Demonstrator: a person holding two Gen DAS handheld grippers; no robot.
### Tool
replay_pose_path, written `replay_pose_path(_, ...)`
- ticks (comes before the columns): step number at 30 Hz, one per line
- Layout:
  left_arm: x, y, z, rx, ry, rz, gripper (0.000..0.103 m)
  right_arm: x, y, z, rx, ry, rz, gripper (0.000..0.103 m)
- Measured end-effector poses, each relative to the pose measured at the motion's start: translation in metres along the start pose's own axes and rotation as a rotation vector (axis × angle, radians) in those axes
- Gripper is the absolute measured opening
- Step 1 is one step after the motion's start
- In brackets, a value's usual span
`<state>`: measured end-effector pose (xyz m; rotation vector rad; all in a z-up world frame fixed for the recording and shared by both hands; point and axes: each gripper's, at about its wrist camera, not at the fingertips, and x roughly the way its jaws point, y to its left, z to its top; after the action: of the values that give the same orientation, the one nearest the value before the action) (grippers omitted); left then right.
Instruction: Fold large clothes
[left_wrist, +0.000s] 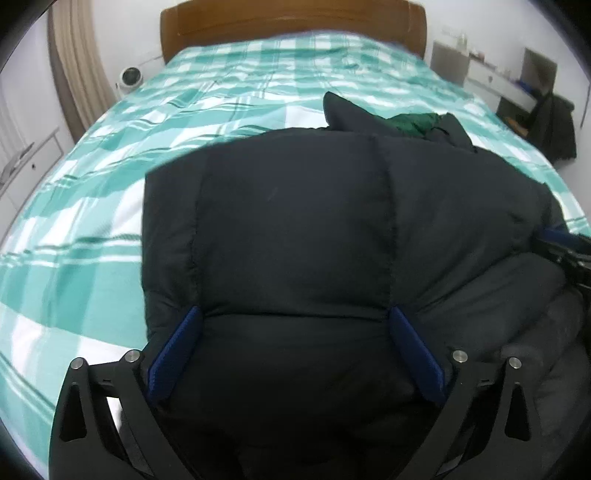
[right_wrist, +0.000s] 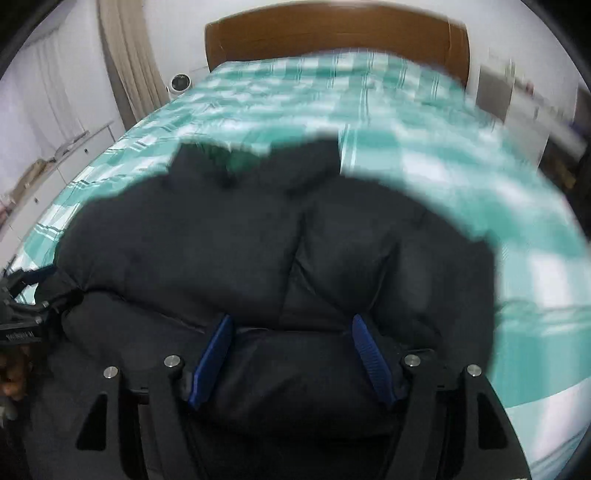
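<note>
We find the dark puffer jacket (left_wrist: 295, 229) bunched on the bed (left_wrist: 92, 206) toward its foot end, away from the headboard (left_wrist: 291, 26), both left tongs (left_wrist: 295, 354) and right tongs (right_wrist: 291, 358) spread, released astride its bulk, apparently settling a fold.

A puffy, quilted black jacket (right_wrist: 280, 251) lies bunched on a bed covered with a teal and white checked cover (right_wrist: 424, 155), below a brown wooden headboard (right_wrist: 332, 37). The right gripper (right_wrist: 291, 350) hangs over the jacket's near fold, its blue-padded jaws standing apart with padded fabric bulging between them. The left gripper (right_wrist: 26, 310) shows at the left edge.
</note>
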<state>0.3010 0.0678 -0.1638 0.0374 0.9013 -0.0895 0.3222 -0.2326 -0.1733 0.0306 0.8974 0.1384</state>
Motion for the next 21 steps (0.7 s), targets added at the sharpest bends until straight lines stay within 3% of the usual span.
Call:
replay_pose_path(6,-0.017,0.003,0.006,-0.001,0.030,-0.002,0.098,0.015,-0.001,-0.011,-0.015,-0.005,-0.019,0.069)
replay_pose_path(12,-0.038,0.018,0.054,-0.104,-0.045,-0.056,0.099,0.013,0.000,-0.011,-0.012,-0.035,-0.027,0.069)
replay_pose_path(16,0.008,0.031,0.085,-0.157,0.004,-0.010,0.099,0.006,0.002,-0.017,-0.011,-0.043,-0.025,0.069)
replay_pose_path(19,0.055,0.050,0.079,-0.233,0.109,-0.021,0.102,0.006,0.000,-0.016,-0.009,-0.049,-0.018,0.069)
replay_pose_path(21,0.068,0.058,0.072,-0.269,0.110,-0.058,0.103,0.006,-0.002,-0.018,-0.007,-0.056,-0.008,0.069)
